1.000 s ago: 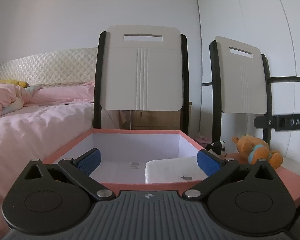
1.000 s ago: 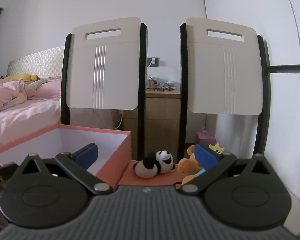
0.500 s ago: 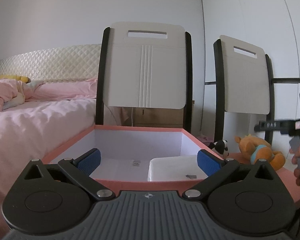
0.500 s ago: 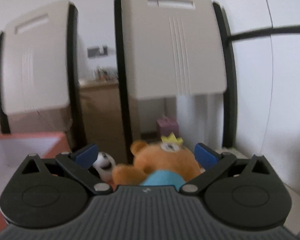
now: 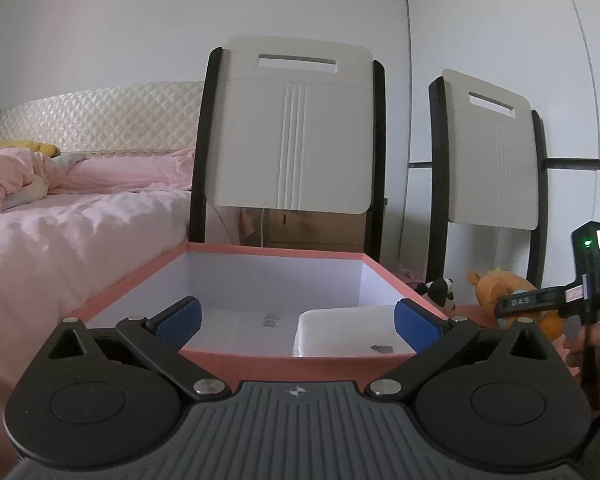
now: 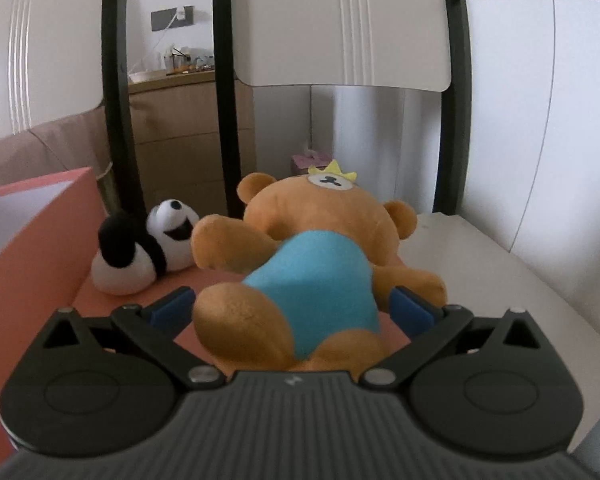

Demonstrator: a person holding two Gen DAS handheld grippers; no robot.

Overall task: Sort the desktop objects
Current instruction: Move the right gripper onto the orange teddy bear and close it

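Note:
An orange plush bear (image 6: 312,264) in a blue shirt lies on the pink lid, its body between the open jaws of my right gripper (image 6: 292,308); the blue pads flank it without squeezing. A small panda plush (image 6: 140,248) lies just left of the bear. In the left wrist view the bear (image 5: 500,292) and panda (image 5: 438,290) lie right of the pink box (image 5: 292,360). My left gripper (image 5: 296,320) is open and empty at the box's near rim. A white item (image 5: 348,332) lies inside the box.
Two white folding chairs (image 5: 296,132) stand behind the table. A bed with pink bedding (image 5: 60,232) is to the left. The pink box wall (image 6: 32,248) stands left of the plush toys. A wooden dresser (image 6: 180,128) is behind. The white table edge (image 6: 520,288) runs right.
My right gripper has moved forward and right, from facing both toys to straddling the bear's body. The left gripper has stayed at the box, drifting slightly.

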